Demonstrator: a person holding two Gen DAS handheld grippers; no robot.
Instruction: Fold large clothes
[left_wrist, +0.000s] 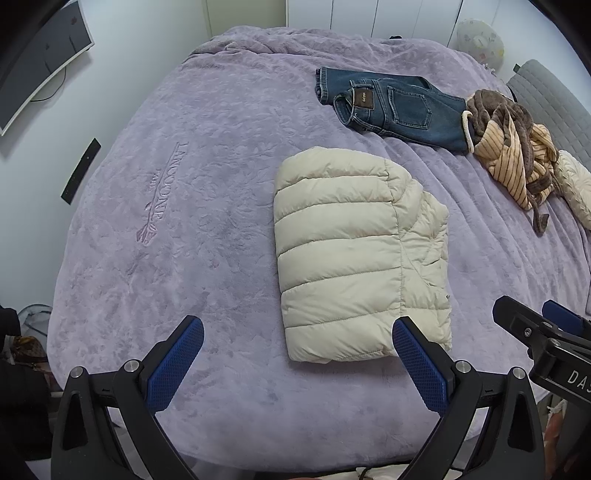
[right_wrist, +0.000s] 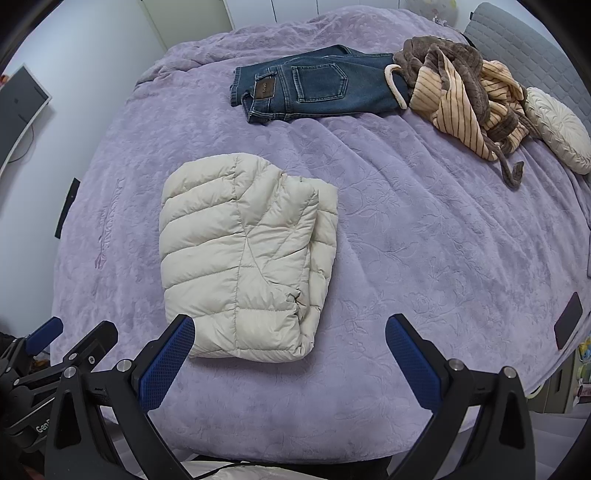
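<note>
- Cream quilted puffer jacket (left_wrist: 354, 254), folded, frame centre on lilac plush bedspread (left_wrist: 177, 206).
- My left gripper (left_wrist: 297, 360) and right gripper (right_wrist: 290, 356): jaws spread, empty.
- Folded blue jeans (right_wrist: 314, 86) upper frame.

Folded cream jacket (right_wrist: 243, 258) on purple bedspread (right_wrist: 424, 240); right tongs (right_wrist: 290, 349) spread, empty.

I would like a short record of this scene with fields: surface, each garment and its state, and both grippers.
surface: bed with purple blanket
puffer jacket: cream, folded into a compact block, near the front edge
jeans: blue, folded, further back
robe: brown and striped, crumpled heap, touching the jeans
cushion: cream, beside the robe
left gripper: open, holds nothing
right gripper: open, holds nothing
</note>
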